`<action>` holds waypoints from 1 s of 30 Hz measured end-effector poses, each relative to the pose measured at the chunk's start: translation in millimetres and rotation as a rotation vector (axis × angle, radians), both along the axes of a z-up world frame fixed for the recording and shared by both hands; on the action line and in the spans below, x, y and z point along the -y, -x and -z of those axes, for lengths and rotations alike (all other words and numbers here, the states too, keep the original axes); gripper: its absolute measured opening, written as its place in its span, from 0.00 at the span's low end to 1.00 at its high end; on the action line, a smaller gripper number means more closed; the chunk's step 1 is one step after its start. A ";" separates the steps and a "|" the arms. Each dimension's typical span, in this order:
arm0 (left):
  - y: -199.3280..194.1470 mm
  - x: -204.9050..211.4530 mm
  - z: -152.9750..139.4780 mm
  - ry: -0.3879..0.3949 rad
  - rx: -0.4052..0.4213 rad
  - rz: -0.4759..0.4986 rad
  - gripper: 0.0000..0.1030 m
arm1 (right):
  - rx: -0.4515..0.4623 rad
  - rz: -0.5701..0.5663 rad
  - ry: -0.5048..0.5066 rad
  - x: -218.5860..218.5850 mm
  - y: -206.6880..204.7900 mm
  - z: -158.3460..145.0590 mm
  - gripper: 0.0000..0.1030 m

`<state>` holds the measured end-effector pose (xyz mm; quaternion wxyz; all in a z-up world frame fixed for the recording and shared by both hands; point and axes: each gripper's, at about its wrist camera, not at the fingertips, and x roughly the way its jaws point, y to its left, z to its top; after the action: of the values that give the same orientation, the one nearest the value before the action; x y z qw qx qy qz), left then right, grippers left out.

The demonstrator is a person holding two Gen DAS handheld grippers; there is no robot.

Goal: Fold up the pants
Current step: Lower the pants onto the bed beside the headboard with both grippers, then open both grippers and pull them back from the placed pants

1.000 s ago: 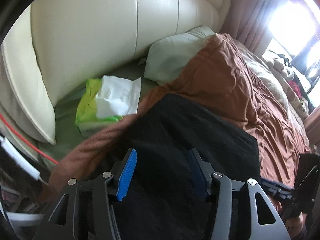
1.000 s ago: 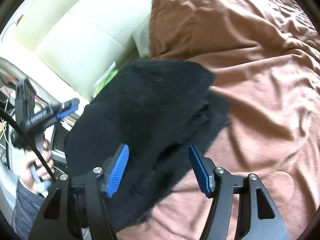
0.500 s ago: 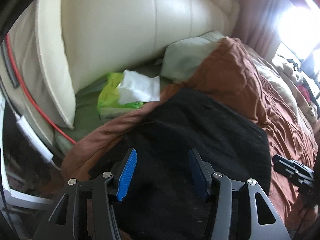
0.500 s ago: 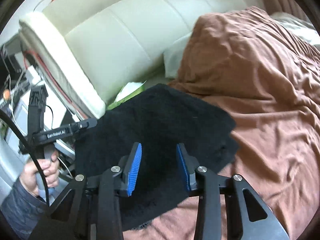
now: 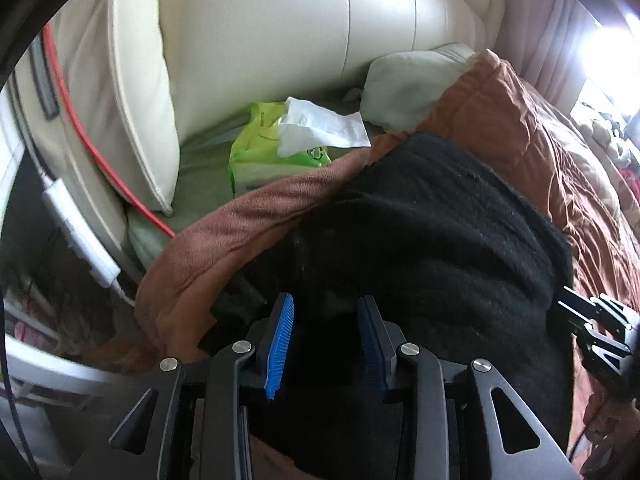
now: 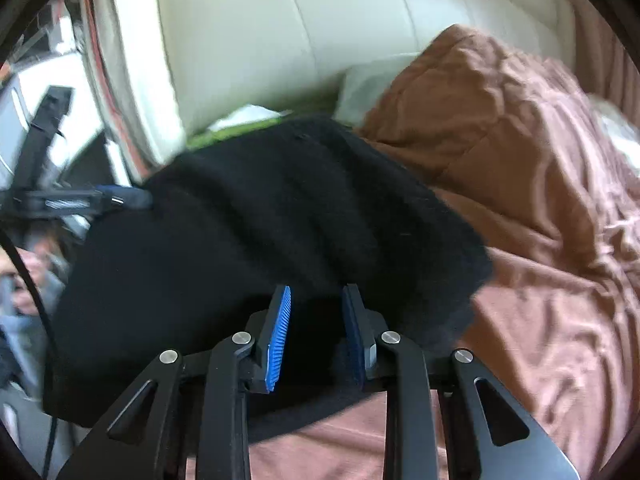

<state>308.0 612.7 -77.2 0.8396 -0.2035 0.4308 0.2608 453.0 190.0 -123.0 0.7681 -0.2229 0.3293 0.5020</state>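
Observation:
Black fleece pants (image 5: 440,220) (image 6: 300,200) lie folded and rumpled on a brown blanket (image 5: 500,112) (image 6: 540,184). My left gripper (image 5: 325,300) points down at their near left edge. Its jaws are closing with black cloth between the blue pads, and I see no squeeze on it. My right gripper (image 6: 317,288) is at the near right edge, its jaws closing too, and the narrow gap is filled by a bunch of cloth that the pads press on. Each gripper shows in the other's view: the right (image 5: 592,320), the left (image 6: 80,202), both at the pants' edge.
A cream padded headboard (image 5: 260,40) stands behind. A green tissue pack (image 5: 264,148) with a white sheet sticking out and a pale pillow (image 5: 408,84) lie at its foot. A red cable (image 5: 100,152) and a white plug strip (image 5: 80,232) hang at the left. A person's hand (image 6: 24,280) is blurred.
Both grippers have narrowed onto the pants, the right one first and further. The left one sank closer to the cloth; the right one rolled and slid across, and its view is now blurred.

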 end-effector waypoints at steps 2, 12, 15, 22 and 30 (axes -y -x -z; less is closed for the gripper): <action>4.2 5.4 -1.7 0.001 0.001 -0.003 0.36 | -0.048 0.023 0.001 3.8 -3.6 2.8 0.22; 22.7 49.4 -18.9 0.003 0.057 0.051 0.36 | -0.110 -0.028 -0.013 11.9 26.5 0.0 0.22; 24.8 62.3 -21.5 0.016 0.067 0.063 0.36 | -0.143 -0.032 -0.016 19.5 30.6 3.8 0.22; 24.0 93.6 -25.2 0.021 0.087 0.101 0.36 | -0.149 -0.026 -0.029 52.2 35.3 -10.0 0.19; 18.3 122.9 -19.1 0.047 0.093 0.129 0.36 | -0.183 0.023 -0.051 102.8 33.1 -31.8 0.19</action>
<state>289.7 489.8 -58.1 0.8687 -0.2069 0.4096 0.1863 419.9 87.2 -91.2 0.7458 -0.1526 0.3877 0.5198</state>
